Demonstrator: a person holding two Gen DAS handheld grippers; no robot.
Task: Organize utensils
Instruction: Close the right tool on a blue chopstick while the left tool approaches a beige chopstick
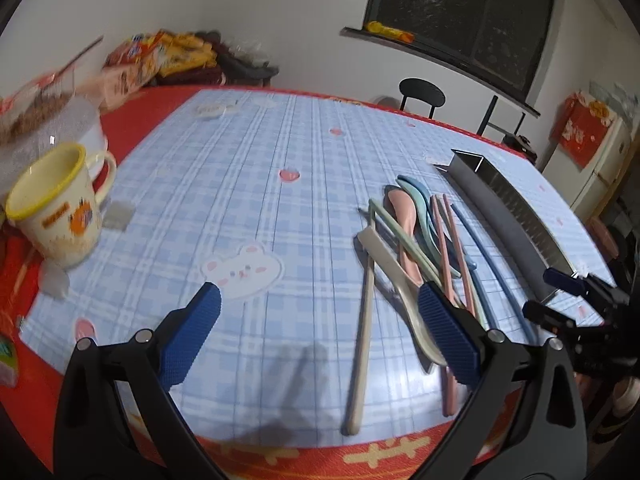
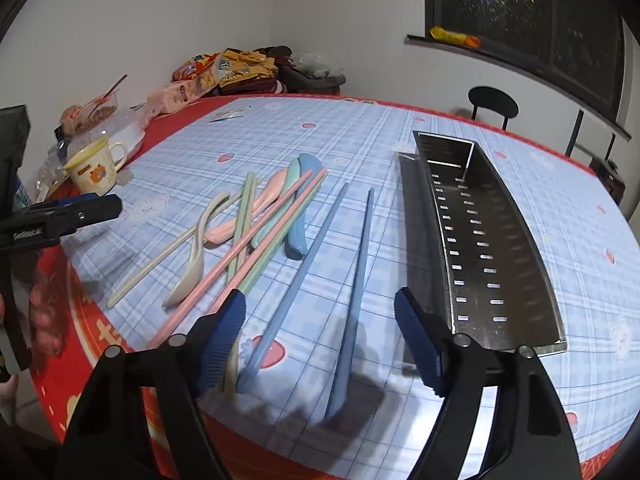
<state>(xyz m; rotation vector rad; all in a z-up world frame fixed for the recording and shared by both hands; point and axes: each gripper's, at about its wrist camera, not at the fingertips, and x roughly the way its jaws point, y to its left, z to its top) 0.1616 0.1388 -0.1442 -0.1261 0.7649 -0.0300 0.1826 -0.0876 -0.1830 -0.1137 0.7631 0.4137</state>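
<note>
my right gripper (image 2: 320, 336) hangs wide and empty over the two blue chopsticks (image 2: 352, 300) just left of the steel perforated tray (image 2: 480, 240), so I'd drop low and pinch both together near their ends.

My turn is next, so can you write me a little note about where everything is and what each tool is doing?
Left tool: open, empty, above the tablecloth.
Right tool: open, empty, hovering over the blue chopsticks.
Utensils: spoons and chopsticks lie in a loose pile on the cloth, left of the metal holder.
Done: nothing; the holder looks empty.
Left: move every utensil into the holder.
</note>
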